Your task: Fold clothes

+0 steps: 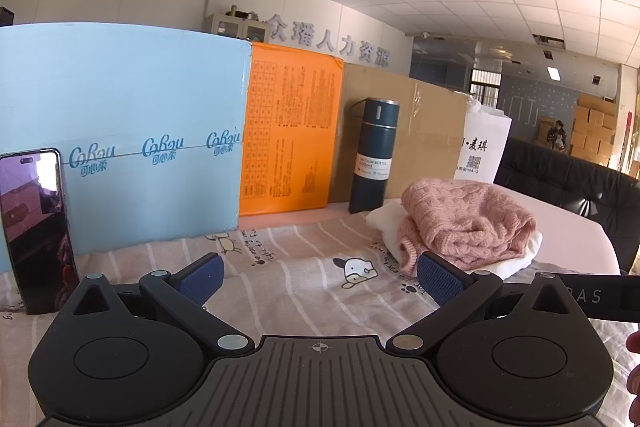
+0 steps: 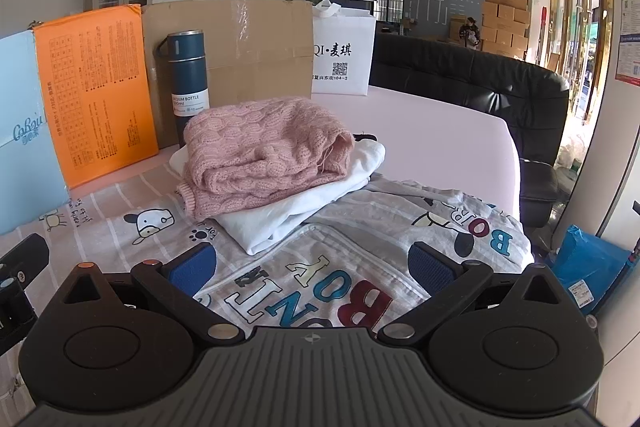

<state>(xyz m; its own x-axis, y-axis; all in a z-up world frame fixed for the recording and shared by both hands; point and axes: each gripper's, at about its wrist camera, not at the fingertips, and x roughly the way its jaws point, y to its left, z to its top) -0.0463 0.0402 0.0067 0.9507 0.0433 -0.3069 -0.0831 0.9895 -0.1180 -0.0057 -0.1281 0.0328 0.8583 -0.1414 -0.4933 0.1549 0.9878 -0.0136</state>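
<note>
Nearest the right wrist camera, the right gripper (image 2: 312, 267) hangs with its blue-padded fingers (image 2: 430, 271) spread wide and nothing between them. Directly under and between those fingers lies the grey zip-front garment printed with large coloured letters (image 2: 352, 279), spread flat on the table. Just beyond it, a folded pink cable-knit sweater (image 2: 264, 155) rests on top of a folded white garment (image 2: 304, 215), the pair forming a small stack ahead of the gripper and slightly left of centre.

In the left wrist view, the left gripper (image 1: 320, 277) is likewise spread apart and holds nothing; below it is only the striped pinkish cloth with cartoon cow prints (image 1: 304, 267) that covers the table. The same stack sits ahead and to the right of this gripper, the sweater's cuff close to its right finger, though whether they touch cannot be told.

Behind the clothes a dark blue vacuum bottle (image 1: 374, 155) stands upright against a brown cardboard sheet (image 1: 416, 131), with an orange printed box (image 1: 290, 131) and a pale blue carton (image 1: 120, 131) to its left. A black smartphone (image 1: 38, 227) leans upright at the far left.
</note>
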